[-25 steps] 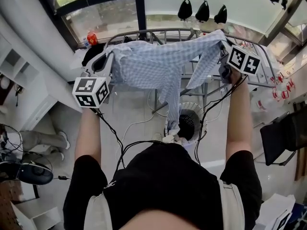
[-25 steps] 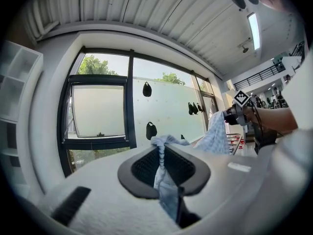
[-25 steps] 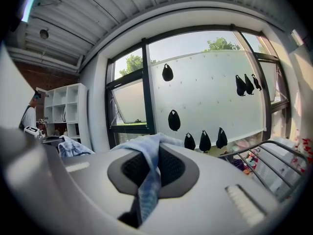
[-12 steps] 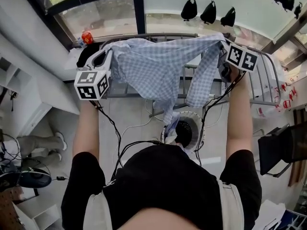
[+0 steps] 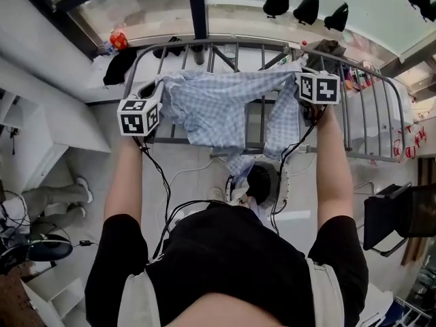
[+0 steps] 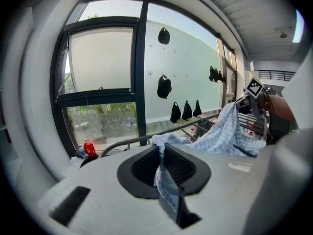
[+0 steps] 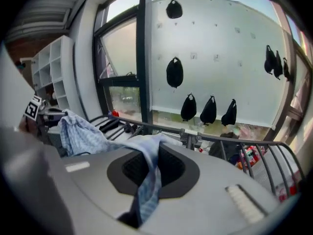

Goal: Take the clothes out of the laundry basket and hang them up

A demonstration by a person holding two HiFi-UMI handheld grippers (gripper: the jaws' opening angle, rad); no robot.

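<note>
A light blue checked shirt (image 5: 221, 107) is stretched between my two grippers over the metal drying rack (image 5: 368, 114). My left gripper (image 5: 158, 92) is shut on one end of the shirt (image 6: 164, 177), and the cloth runs pinched between its jaws. At the other end my right gripper (image 5: 300, 80) is shut on the shirt (image 7: 149, 180) in the same way. A sleeve hangs down from the cloth towards the white laundry basket (image 5: 279, 182) on the floor below, which holds more clothes.
A dark garment (image 5: 119, 65) lies over the rack's far left corner, another (image 5: 327, 46) at the far right. A red-capped bottle (image 5: 118, 41) stands on the window sill. Black items (image 5: 306, 7) hang on the wall. A dark chair (image 5: 398, 216) stands at the right.
Both grippers have come down and forward with the shirt, which now lies lower, spread over the rack's bars. The hanging sleeve has sunk towards the basket.
</note>
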